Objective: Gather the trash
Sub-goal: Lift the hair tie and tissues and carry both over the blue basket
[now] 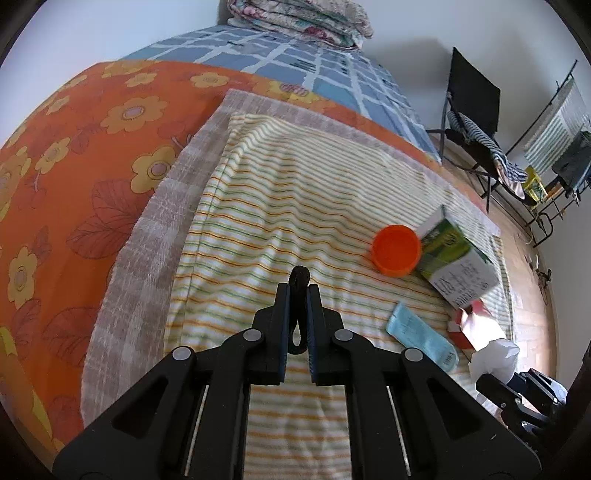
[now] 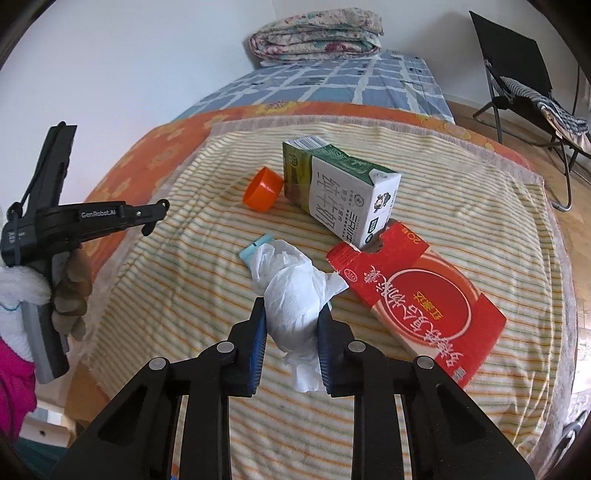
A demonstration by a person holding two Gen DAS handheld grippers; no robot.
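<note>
My right gripper [image 2: 291, 314] is shut on a crumpled white tissue [image 2: 295, 291] and holds it above the striped towel [image 2: 177, 280]. My left gripper [image 1: 297, 291] is shut on a small black loop, like a hair tie [image 1: 299, 280], over the towel [image 1: 258, 192]. On the towel lie an orange cap [image 2: 263, 188], a green-and-white milk carton [image 2: 340, 188], a flat red box [image 2: 417, 295] and a light blue packet [image 2: 255, 247], partly hidden by the tissue. The left wrist view shows the cap [image 1: 396, 250], carton [image 1: 454, 254], blue packet [image 1: 421, 334] and tissue [image 1: 495, 354].
The towel lies on a bed with an orange flowered sheet [image 1: 74, 155] and a blue checked sheet [image 2: 332, 81]. A folded quilt [image 2: 317, 33] sits at the far end. A black folding chair [image 2: 517, 74] stands on the floor at the right. The left gripper's body [image 2: 74, 221] shows at the left.
</note>
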